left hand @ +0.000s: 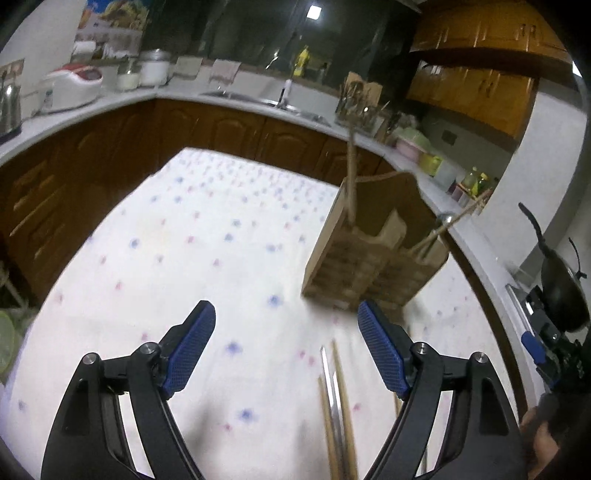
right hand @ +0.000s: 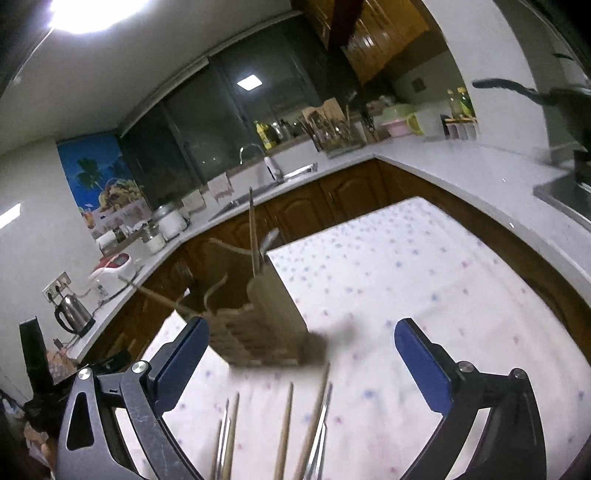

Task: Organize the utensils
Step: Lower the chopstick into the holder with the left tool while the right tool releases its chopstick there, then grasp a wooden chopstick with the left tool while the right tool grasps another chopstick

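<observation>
Black-framed claws (left hand: 286, 317) (right hand: 301, 334), blue textured pads (left hand: 382, 354), silver pivot screws

A white rice cooker (left hand: 72, 86) and a steel kettle (right hand: 74, 314) stand along the left stretch of the bench (right hand: 461, 166), a faucet (right hand: 267, 162) rises at its far edge under dark windows, and pastel containers (right hand: 399, 120) crowd its far right corner.

Dim kitchen under a glaring ceiling lamp (right hand: 79, 14), motion blur throughout, heavy fisheye bending and dark corners.
</observation>
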The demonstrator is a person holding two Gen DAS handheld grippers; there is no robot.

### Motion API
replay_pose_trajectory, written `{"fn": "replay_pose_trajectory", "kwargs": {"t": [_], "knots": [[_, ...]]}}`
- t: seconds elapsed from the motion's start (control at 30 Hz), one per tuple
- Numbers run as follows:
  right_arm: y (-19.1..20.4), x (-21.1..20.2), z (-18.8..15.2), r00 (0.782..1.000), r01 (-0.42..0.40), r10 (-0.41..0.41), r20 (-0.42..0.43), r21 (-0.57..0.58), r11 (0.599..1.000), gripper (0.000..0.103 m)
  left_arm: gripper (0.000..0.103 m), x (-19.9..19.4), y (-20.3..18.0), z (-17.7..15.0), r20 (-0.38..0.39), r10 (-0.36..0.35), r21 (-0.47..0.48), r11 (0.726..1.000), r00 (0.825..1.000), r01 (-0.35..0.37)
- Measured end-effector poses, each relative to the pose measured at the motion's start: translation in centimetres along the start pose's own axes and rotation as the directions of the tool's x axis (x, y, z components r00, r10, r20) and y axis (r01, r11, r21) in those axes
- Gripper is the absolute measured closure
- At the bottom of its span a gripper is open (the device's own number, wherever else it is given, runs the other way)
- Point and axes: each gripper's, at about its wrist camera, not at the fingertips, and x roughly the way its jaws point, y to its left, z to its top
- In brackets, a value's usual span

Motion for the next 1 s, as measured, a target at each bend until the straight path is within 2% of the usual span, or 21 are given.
{"fn": "replay_pose_trajectory", "kwargs": {"t": [0.33, 0.8, 1.0], "knots": [[-0.4, -1.4, -4.3, 0.997, 0.021, -0.022, -0.080, -0.008, 1.000, 0.002, 0.022, 0.3, 0.7, -4.7, -0.094, 0.015, 0.017, 1.000, 0.995, -0.014], [0.1, -1.5, -6.1, 0.992, 0.018, -0.022, -0.128, -0.029, 0.999, 0.002, 0.022, 0.8, -0.2, -5.7, -0.142, 0.027, 0.052, 0.998, 0.990, -0.019], [0.4, -0.9, -6.4, 0.989, 0.013, -0.019, -0.147, -0.040, 0.999, 0.003, 0.022, 2.3, -1.3, -6.6, -0.205, 0.045, 0.098, 0.995, 0.978, -0.026]]}}
